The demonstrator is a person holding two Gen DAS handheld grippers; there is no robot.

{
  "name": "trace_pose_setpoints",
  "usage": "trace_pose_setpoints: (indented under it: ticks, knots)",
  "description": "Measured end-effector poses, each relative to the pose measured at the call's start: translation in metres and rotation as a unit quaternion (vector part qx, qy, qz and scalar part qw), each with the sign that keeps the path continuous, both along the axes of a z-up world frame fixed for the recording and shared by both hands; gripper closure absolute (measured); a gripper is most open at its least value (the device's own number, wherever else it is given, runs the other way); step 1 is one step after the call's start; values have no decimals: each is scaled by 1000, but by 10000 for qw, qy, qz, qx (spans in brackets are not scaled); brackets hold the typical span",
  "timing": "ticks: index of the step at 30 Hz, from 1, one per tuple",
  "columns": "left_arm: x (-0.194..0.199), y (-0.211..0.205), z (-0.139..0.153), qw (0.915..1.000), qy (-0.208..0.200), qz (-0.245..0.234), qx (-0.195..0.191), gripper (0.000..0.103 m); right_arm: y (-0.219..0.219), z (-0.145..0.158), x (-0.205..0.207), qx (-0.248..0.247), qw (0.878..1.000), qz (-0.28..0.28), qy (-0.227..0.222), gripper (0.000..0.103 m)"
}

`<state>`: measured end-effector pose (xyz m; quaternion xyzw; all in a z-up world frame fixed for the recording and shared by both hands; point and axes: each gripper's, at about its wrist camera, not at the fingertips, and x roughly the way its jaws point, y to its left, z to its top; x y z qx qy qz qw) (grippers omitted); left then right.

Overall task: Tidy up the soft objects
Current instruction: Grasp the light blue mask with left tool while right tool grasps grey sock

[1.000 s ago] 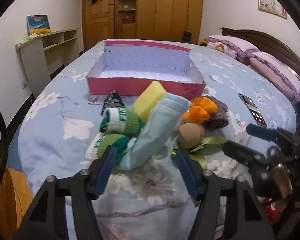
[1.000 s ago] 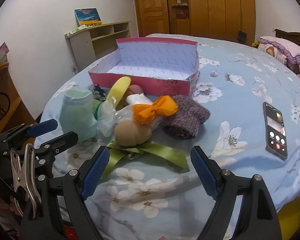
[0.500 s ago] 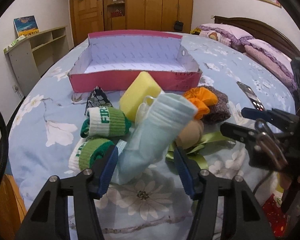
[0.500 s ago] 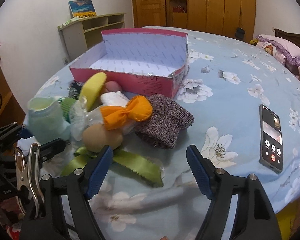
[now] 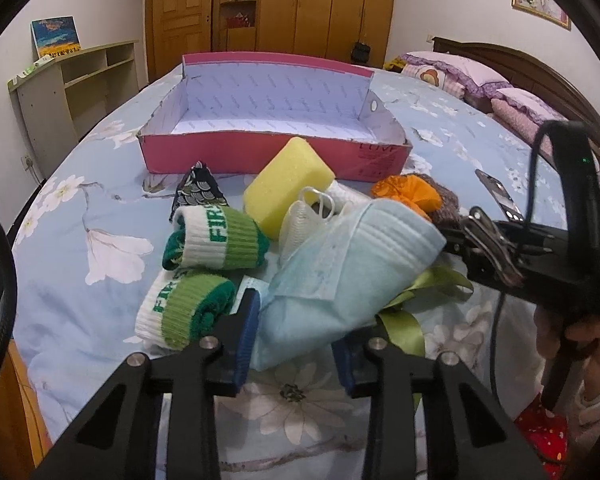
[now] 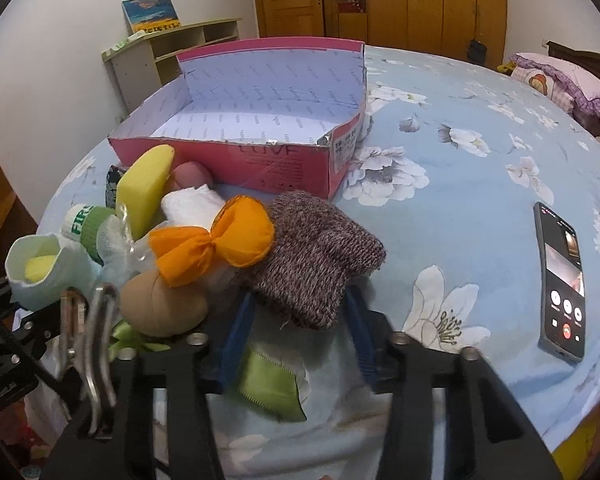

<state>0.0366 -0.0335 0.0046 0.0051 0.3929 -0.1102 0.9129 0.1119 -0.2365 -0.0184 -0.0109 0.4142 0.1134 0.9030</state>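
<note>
Nothing has yet been placed in the pink cardboard box [image 5: 274, 156] on the bed. The left claw [image 5: 296, 344] is closing around a pale blue face mask [image 5: 340, 276]; the right claw [image 6: 298, 336] is closing around a brown knitted sock [image 6: 316, 256]. The remaining pile is left unsorted.

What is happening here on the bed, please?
A person is sorting soft things on the bed with two hand-held grippers. The left gripper is closing around a light blue face mask; the right gripper is closing around a brown knitted sock. The pink box holds nothing yet.
</note>
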Motion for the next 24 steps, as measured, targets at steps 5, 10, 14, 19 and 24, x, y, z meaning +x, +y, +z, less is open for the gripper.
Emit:
trace_pose_setpoints:
  ticks: [5, 10, 14, 19, 24]
  knots:
    - [-4, 1, 6, 9999, -67, -43, -75, 73, 1, 3, -5, -66, 9998, 39, -173, 81]
    - [-11, 3, 15, 9997, -199, -55, -147, 74, 0, 12, -14, -5, 9995, 64, -321, 84]
    - [-15, 7, 24, 9993, -319, -33, -215, 75, -1, 22, -23, 57, 9989, 88, -448, 84]
    - [-18, 12, 33, 9987, -382, 9, -331, 75, -1, 33, -34, 121, 9981, 119, -593, 84]
    - [-21, 16, 42, 9980, -444, 15, -438, 75, 3, 45, -44, 148, 9970, 173, -745, 84]
